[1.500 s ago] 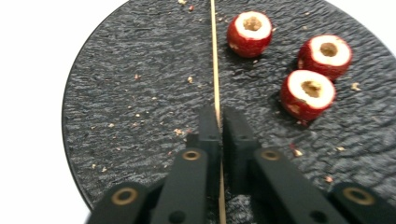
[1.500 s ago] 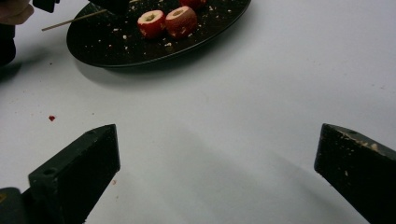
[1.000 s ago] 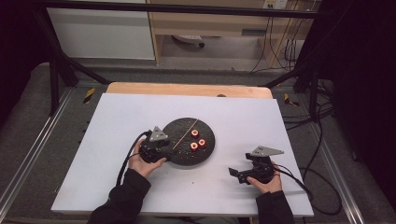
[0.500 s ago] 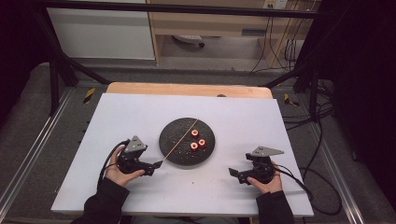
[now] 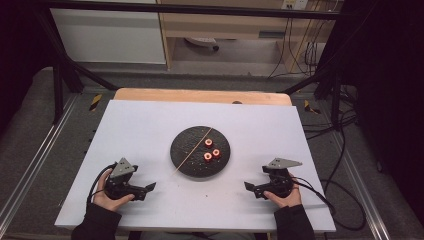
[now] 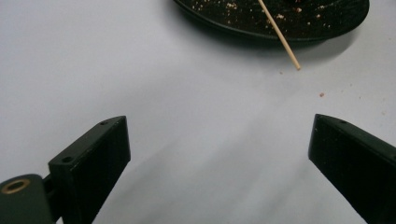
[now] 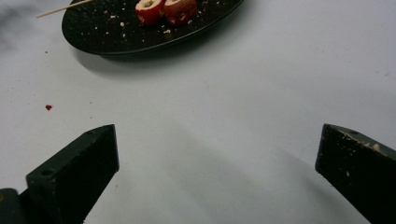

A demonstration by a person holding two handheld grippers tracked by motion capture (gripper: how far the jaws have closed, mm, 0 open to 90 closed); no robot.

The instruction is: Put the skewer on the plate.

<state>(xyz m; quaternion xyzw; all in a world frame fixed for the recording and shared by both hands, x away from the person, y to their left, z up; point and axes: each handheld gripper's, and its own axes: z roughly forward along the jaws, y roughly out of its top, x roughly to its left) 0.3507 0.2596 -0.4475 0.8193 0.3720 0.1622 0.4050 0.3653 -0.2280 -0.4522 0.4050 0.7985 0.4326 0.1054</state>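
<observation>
The left tongs (image 5: 151,186), lower left on the bench (image 5: 150,125), had just been opening, wide and empty. Mid-frame, the skewer (image 5: 192,154) lay across the black plate (image 5: 182,162), long axis running lower left to upper right; light, stiff, probably brittle, best pinched at its overhanging lower-left end. The right tongs (image 5: 246,186) gaped empty.

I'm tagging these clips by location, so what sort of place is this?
Probably a lab or workshop recording station, not a kitchen. A white table sits inside a black metal frame, loose cables hang by the shelving behind, and only a black plate with a wooden skewer is laid out.
</observation>
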